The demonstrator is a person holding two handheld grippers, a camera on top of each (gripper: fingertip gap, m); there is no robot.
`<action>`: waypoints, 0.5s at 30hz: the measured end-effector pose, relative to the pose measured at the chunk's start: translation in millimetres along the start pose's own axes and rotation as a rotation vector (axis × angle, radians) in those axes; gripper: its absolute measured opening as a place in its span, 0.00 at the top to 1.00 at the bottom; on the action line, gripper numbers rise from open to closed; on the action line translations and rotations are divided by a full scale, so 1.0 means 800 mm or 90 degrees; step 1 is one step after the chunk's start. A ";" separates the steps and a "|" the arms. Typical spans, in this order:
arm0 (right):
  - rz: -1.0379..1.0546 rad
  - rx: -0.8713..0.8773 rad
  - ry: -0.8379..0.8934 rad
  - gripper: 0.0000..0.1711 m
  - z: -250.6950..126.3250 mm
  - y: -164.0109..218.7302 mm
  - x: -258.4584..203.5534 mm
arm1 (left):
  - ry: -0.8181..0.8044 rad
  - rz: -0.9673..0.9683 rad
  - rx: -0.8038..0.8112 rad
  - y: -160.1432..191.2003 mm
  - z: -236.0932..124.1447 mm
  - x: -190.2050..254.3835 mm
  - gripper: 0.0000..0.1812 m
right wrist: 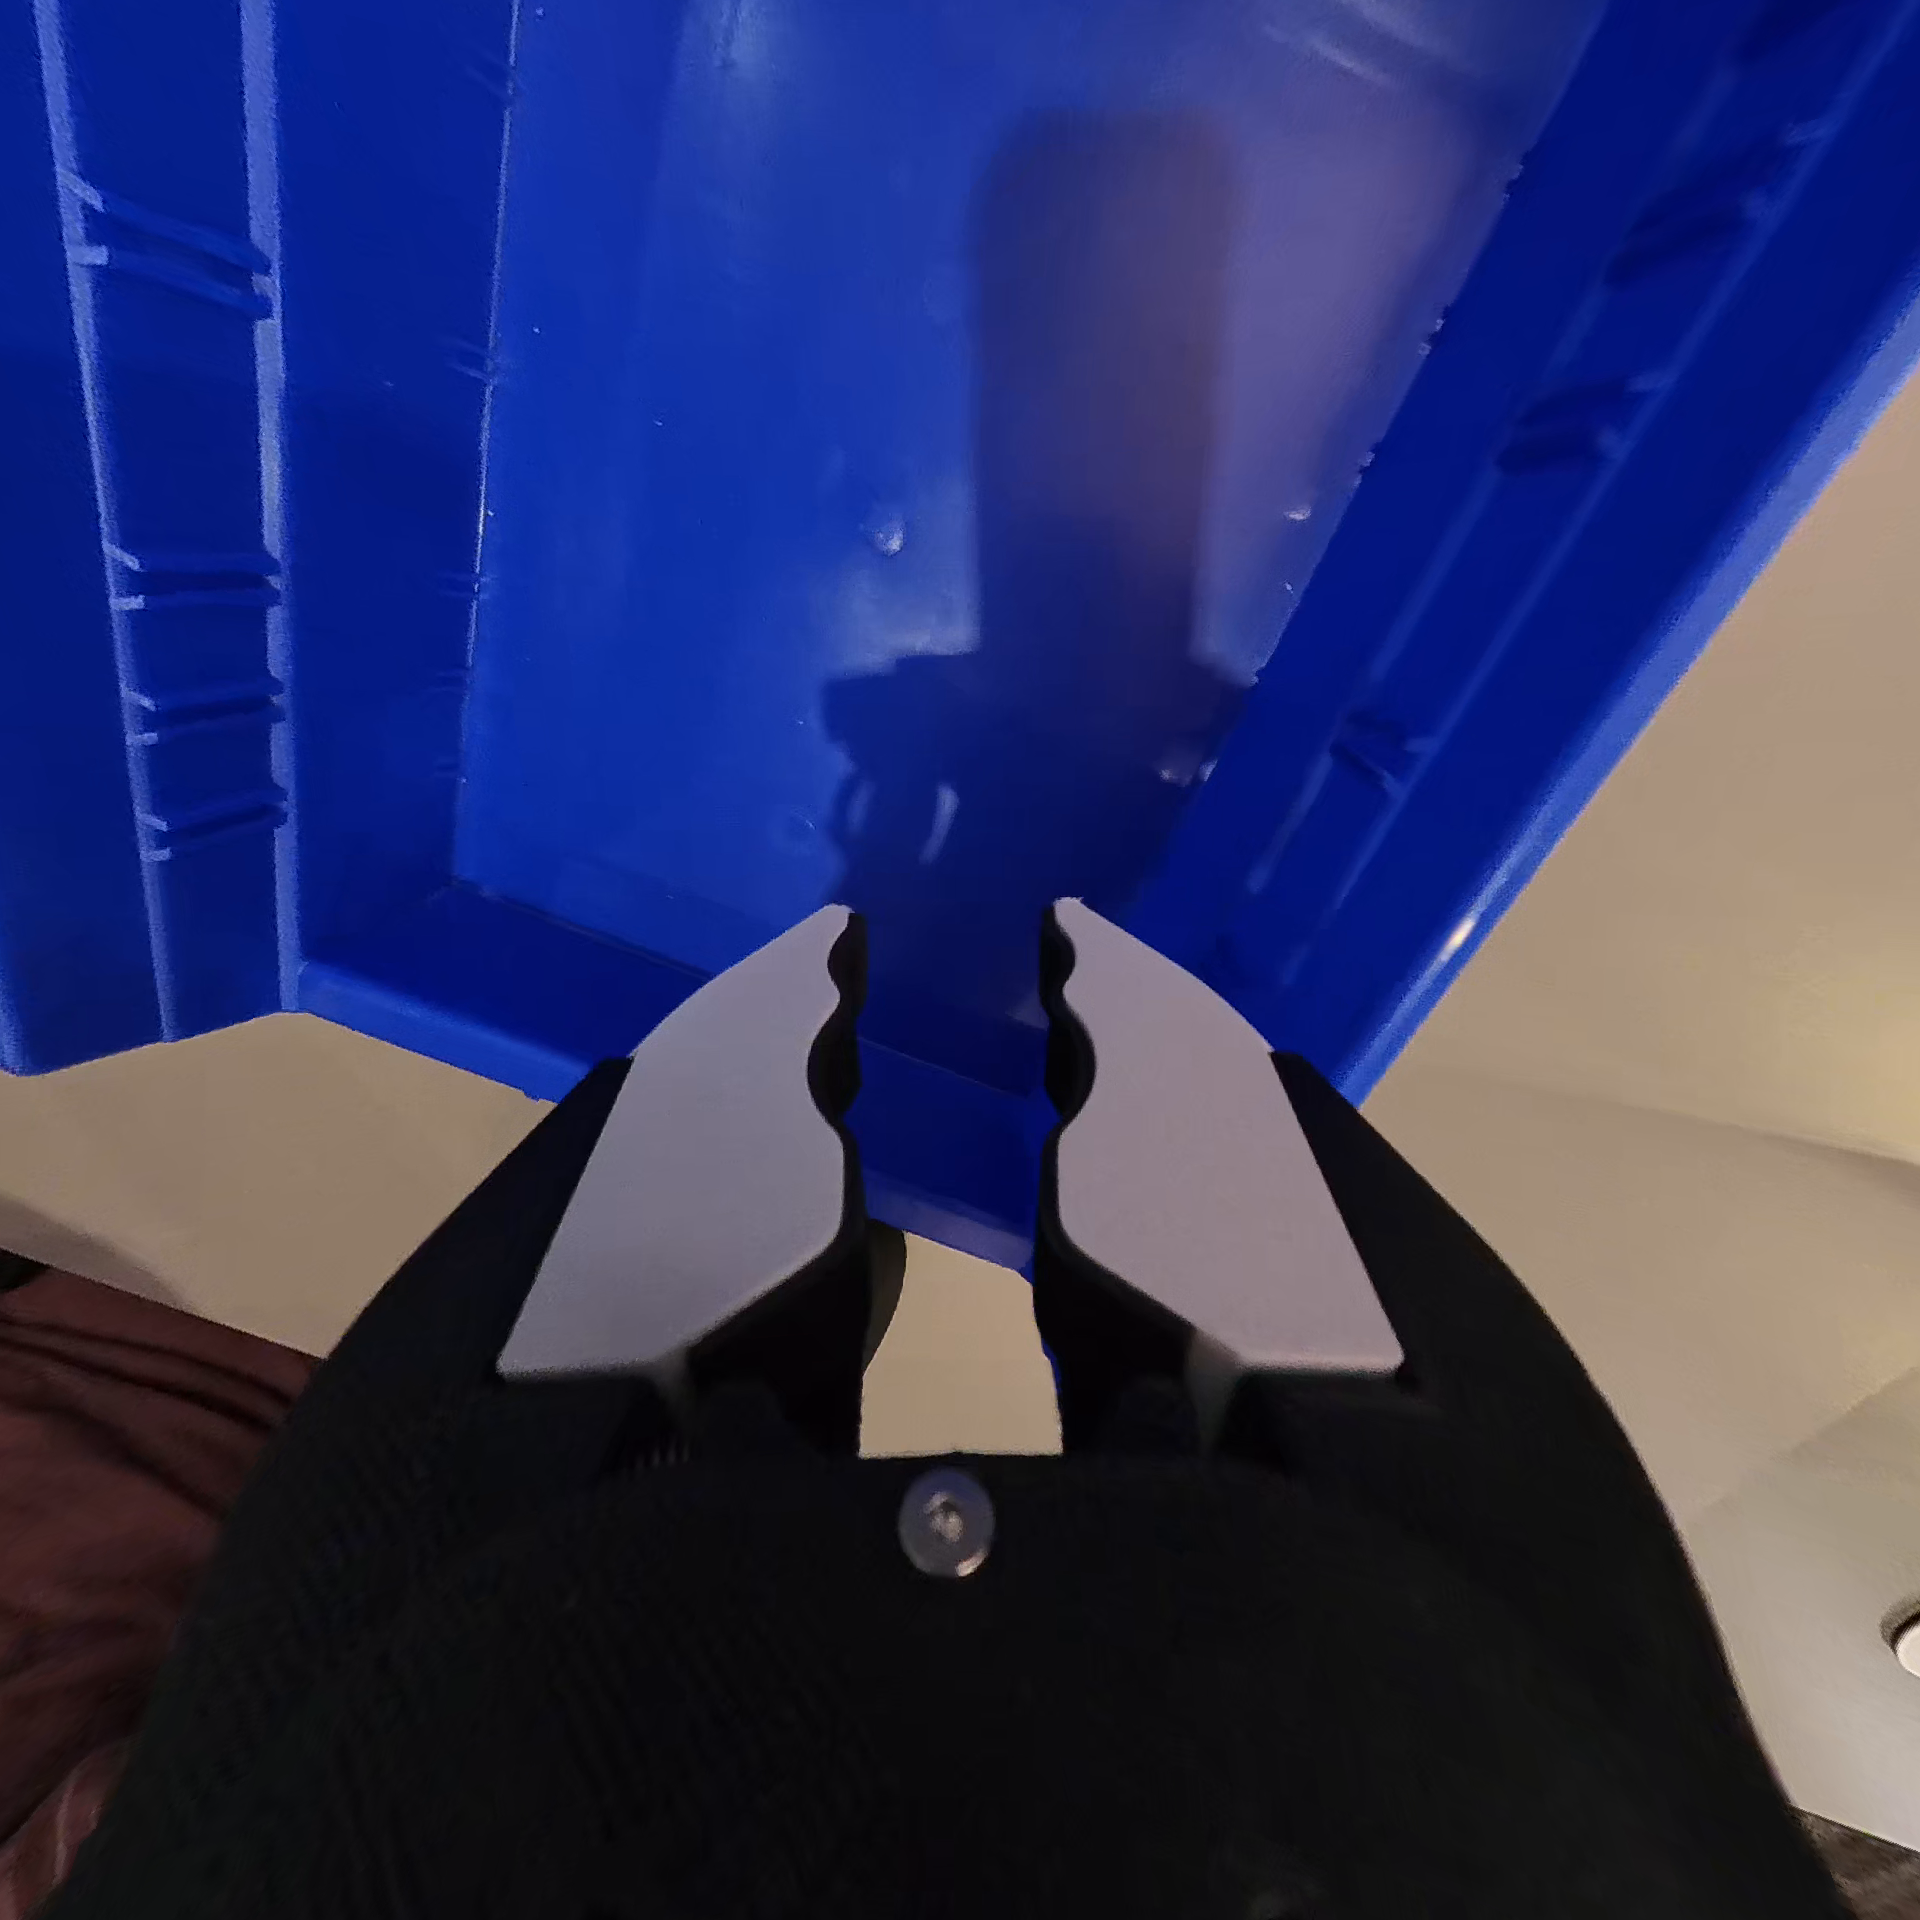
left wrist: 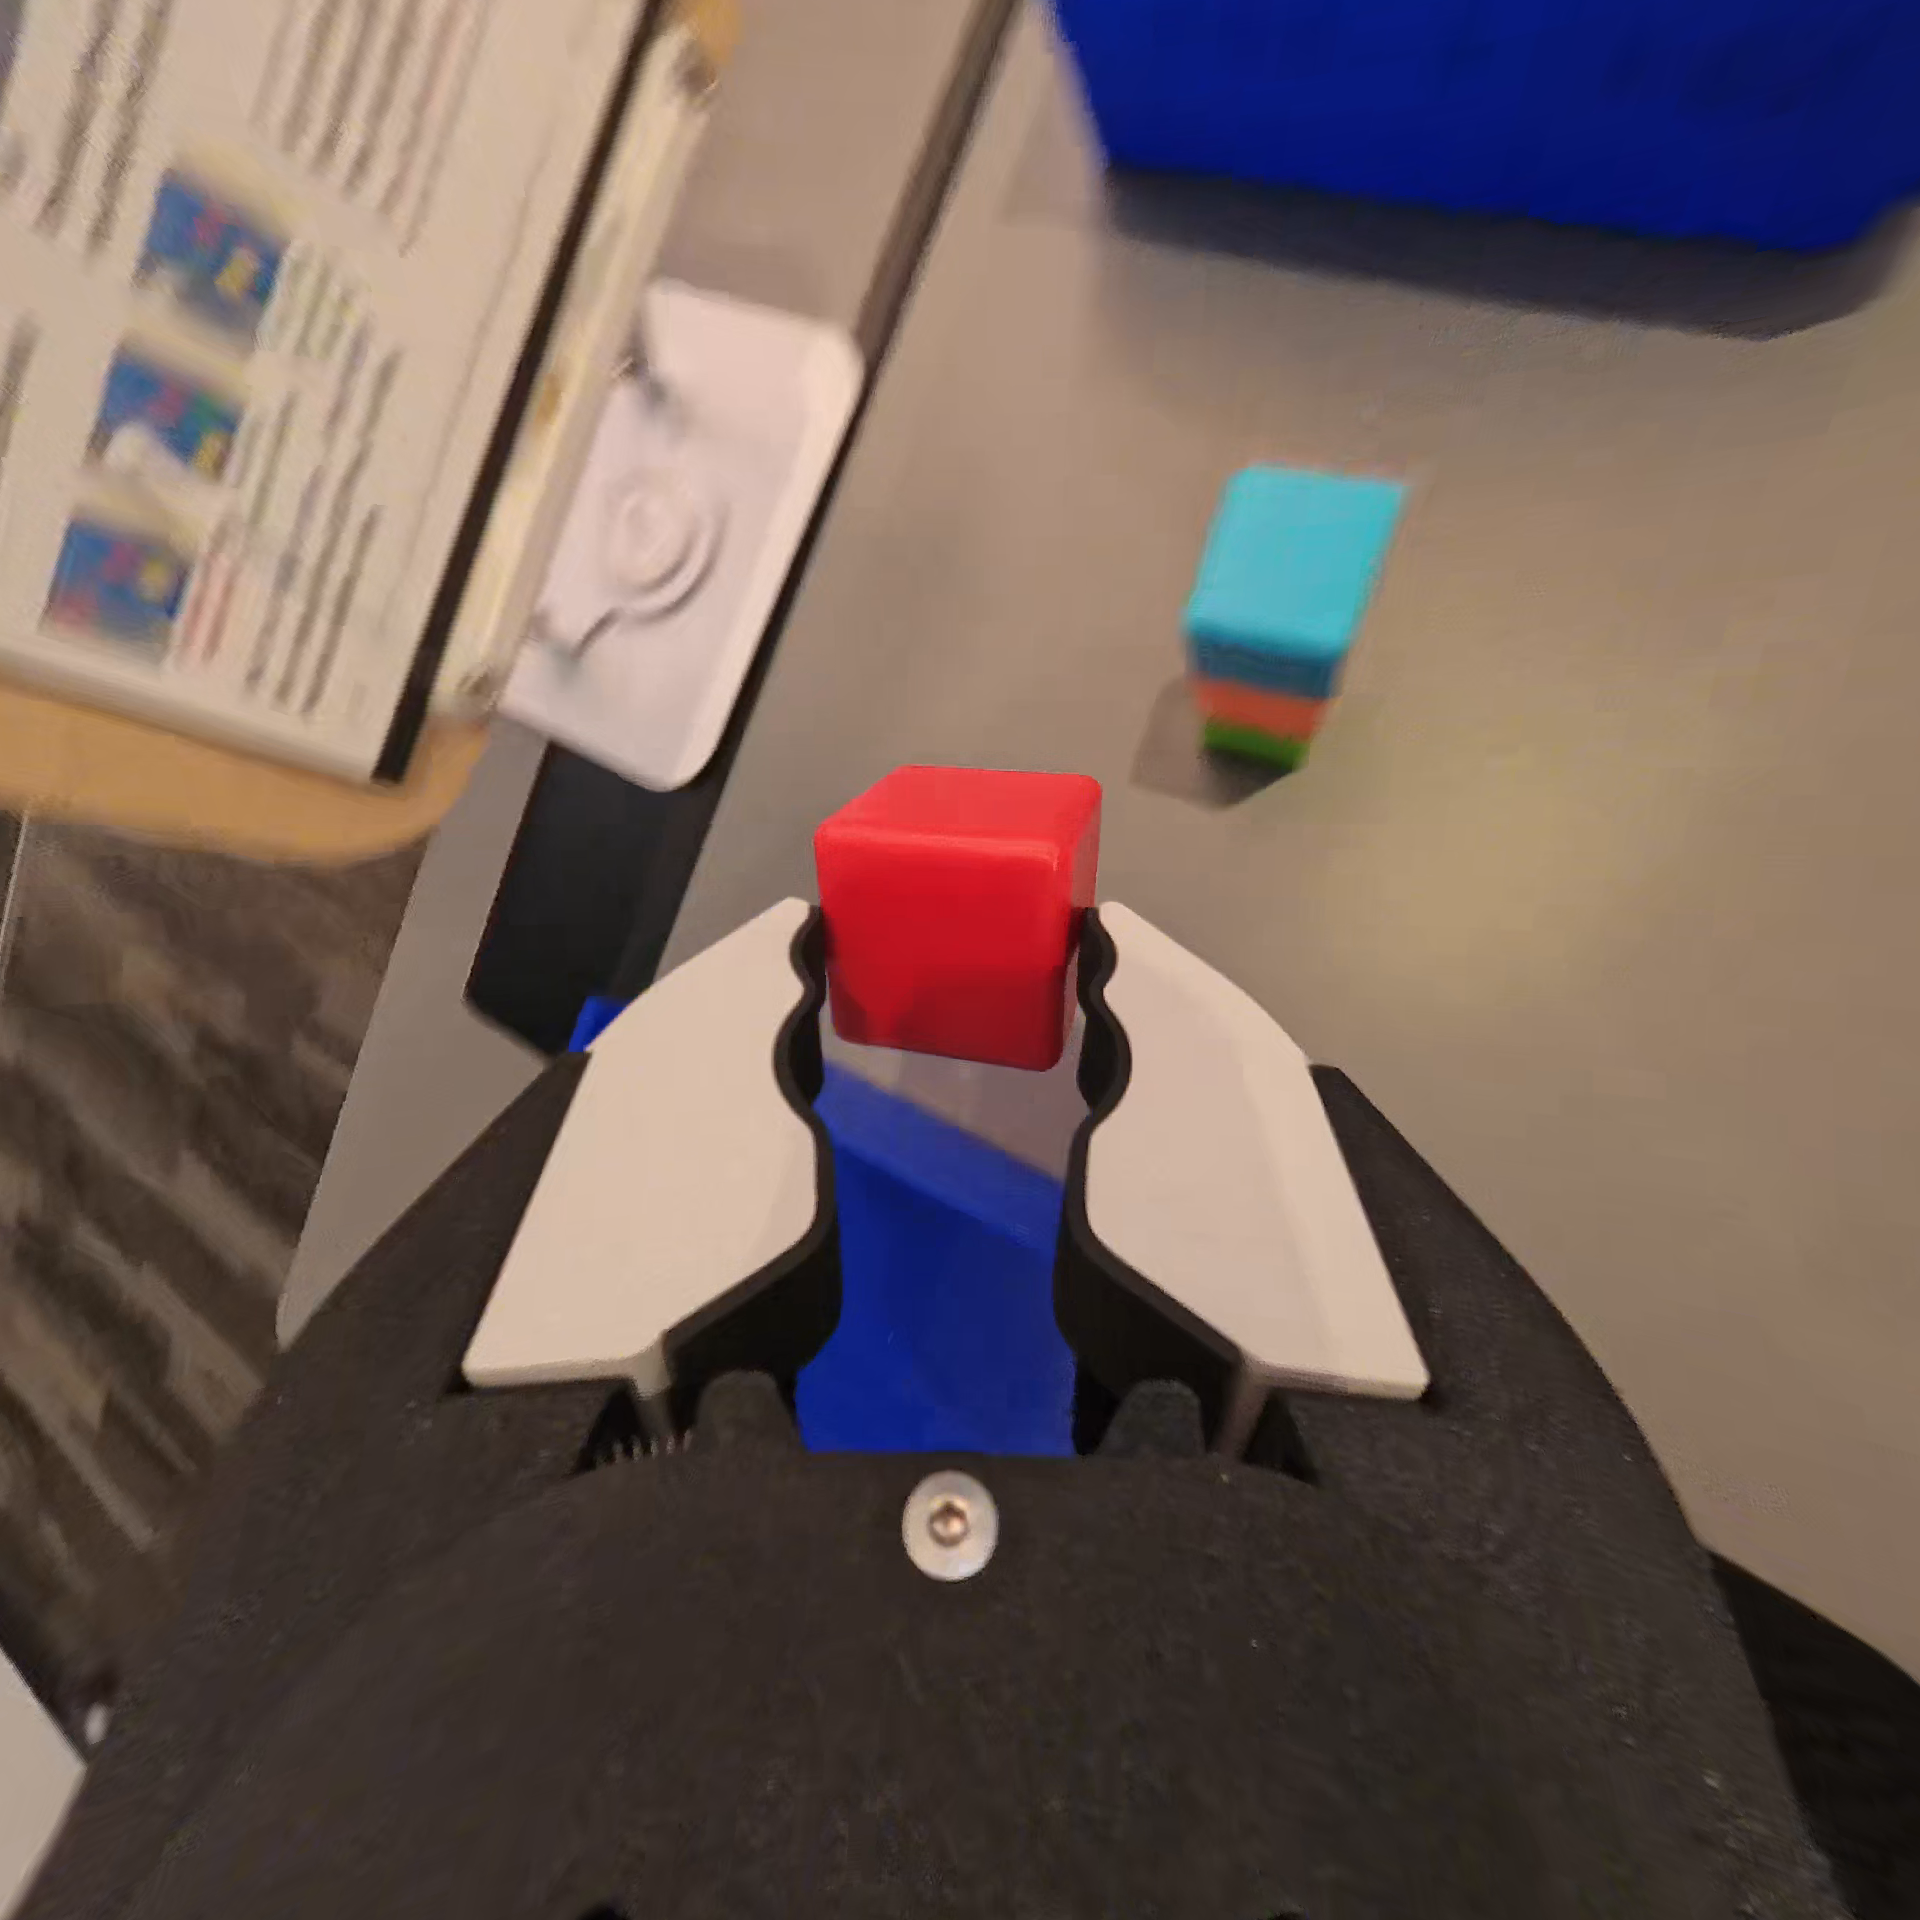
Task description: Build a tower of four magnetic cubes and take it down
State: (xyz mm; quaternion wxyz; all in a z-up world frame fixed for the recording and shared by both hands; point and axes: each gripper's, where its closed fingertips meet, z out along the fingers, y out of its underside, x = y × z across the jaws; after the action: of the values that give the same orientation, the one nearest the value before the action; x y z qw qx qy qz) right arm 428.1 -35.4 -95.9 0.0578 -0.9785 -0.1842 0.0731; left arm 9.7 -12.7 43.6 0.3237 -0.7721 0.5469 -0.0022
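Observation:
In the left wrist view my left gripper point(left wrist: 954, 914) is shut on a red cube point(left wrist: 951, 914) and holds it above the grey table point(left wrist: 1507, 987). Farther off to the right stands a stack of three cubes point(left wrist: 1283, 623): a light blue cube point(left wrist: 1294, 561) on top, an orange cube point(left wrist: 1262, 704) under it, a green cube point(left wrist: 1252, 745) at the bottom. In the right wrist view my right gripper point(right wrist: 951, 925) is open and empty, its fingertips over the near rim of a blue bin point(right wrist: 727, 468). No cube shows inside the bin.
A blue bin point(left wrist: 1507, 104) stands at the back right of the table. A propped sheet with pictures point(left wrist: 239, 364) and a white device point(left wrist: 686, 520) are at the left. A blue part point(left wrist: 925, 1299) shows below the left gripper. The table's left edge drops to dark carpet point(left wrist: 135, 1143). The tips of one gripper are about 45 cm away from the tips of the other.

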 end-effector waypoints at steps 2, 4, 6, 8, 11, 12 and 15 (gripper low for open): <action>-0.003 -0.003 -0.004 0.80 0.002 0.001 -0.002 | 0.036 0.051 0.000 -0.036 0.012 0.037 0.74; -0.004 -0.003 -0.008 0.80 0.003 0.002 -0.002 | 0.058 0.089 -0.014 -0.060 0.026 0.062 0.74; -0.005 -0.003 -0.012 0.80 0.003 0.004 -0.003 | 0.074 0.122 -0.037 -0.074 0.040 0.078 0.74; -0.007 -0.006 -0.014 0.80 0.003 0.006 -0.003 | 0.080 0.140 -0.062 -0.081 0.053 0.087 0.74; -0.009 -0.001 -0.017 0.80 0.001 0.005 -0.003 | 0.080 0.158 -0.101 -0.081 0.068 0.091 0.74; -0.009 0.002 -0.019 0.80 0.000 0.004 -0.003 | 0.077 0.164 -0.108 -0.081 0.071 0.091 0.74; -0.011 0.002 -0.023 0.80 0.000 0.004 -0.004 | 0.078 0.166 -0.123 -0.078 0.075 0.089 0.74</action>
State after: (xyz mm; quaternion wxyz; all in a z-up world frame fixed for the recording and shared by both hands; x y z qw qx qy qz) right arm 426.6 -39.6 -95.9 0.0568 -0.9753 -0.1937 0.0902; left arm 112.1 -30.9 2.6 0.2116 -0.7207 0.6586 0.0456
